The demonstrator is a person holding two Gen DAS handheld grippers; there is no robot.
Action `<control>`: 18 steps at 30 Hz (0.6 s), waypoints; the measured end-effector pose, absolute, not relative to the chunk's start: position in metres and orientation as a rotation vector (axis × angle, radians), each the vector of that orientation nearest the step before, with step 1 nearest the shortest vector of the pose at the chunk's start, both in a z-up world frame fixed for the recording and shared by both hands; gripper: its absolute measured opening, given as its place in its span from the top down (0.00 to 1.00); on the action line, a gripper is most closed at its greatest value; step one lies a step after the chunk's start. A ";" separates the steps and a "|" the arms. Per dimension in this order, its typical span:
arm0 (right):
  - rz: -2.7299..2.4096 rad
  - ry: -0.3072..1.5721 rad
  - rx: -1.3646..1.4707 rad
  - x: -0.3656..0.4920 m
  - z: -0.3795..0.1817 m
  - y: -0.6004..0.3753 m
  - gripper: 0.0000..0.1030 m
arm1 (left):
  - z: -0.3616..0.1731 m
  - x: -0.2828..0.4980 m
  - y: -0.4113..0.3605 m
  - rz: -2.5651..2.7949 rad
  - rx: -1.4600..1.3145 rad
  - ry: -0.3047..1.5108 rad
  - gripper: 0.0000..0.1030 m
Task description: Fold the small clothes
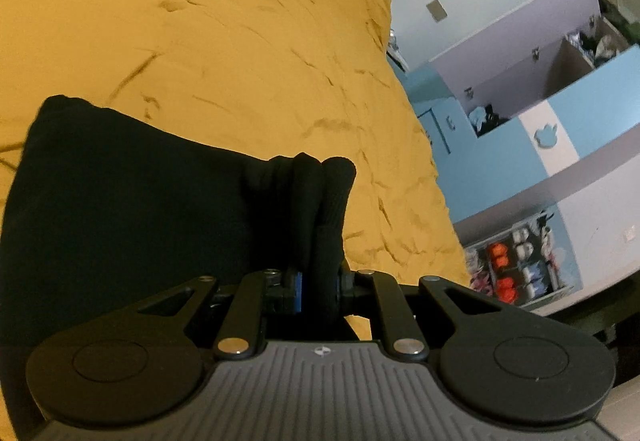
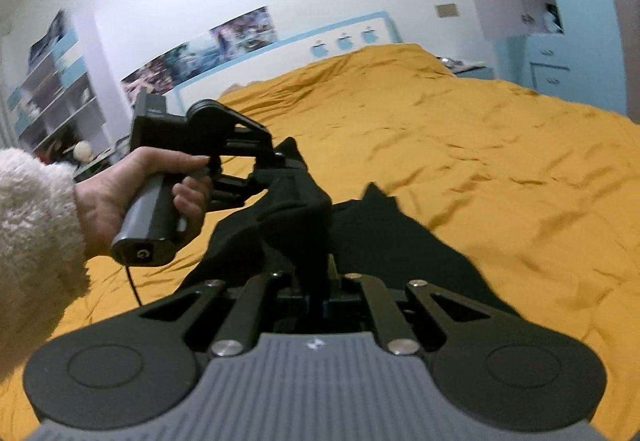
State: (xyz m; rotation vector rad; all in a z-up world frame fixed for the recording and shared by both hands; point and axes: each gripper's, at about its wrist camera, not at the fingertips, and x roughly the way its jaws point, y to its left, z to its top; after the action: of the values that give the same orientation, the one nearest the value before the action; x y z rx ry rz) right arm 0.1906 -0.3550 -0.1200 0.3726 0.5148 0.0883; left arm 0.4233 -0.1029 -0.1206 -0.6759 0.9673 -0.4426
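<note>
A small black garment (image 1: 128,209) hangs over the mustard-yellow bed cover (image 1: 224,41). My left gripper (image 1: 320,281) is shut on a bunched, ribbed edge of it, and the folds stick up between the jaws. In the right wrist view the same black garment (image 2: 296,217) stretches between both tools above the bed cover (image 2: 480,161). My right gripper (image 2: 320,297) is shut on a near fold. The left gripper (image 2: 276,165) shows there too, held by a person's hand (image 2: 132,193), pinching the far corner. Both sets of pads are hidden by cloth.
A fluffy white sleeve (image 2: 36,241) fills the left edge. A cable (image 2: 134,287) hangs from the left tool's handle. Blue and white cupboards (image 1: 540,129) with open shelves stand beside the bed. A headboard (image 2: 344,37) and posters line the far wall.
</note>
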 end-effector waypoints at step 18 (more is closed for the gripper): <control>0.042 0.529 0.502 0.204 -0.136 -0.388 1.00 | -0.122 0.428 -0.158 -0.384 -0.538 1.037 0.85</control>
State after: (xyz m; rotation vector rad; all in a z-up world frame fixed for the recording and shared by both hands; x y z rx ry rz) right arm 0.2039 -0.3884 -0.1362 0.5018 0.5289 0.0424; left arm 0.4279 -0.1581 -0.1223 -0.5384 1.0370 -0.3836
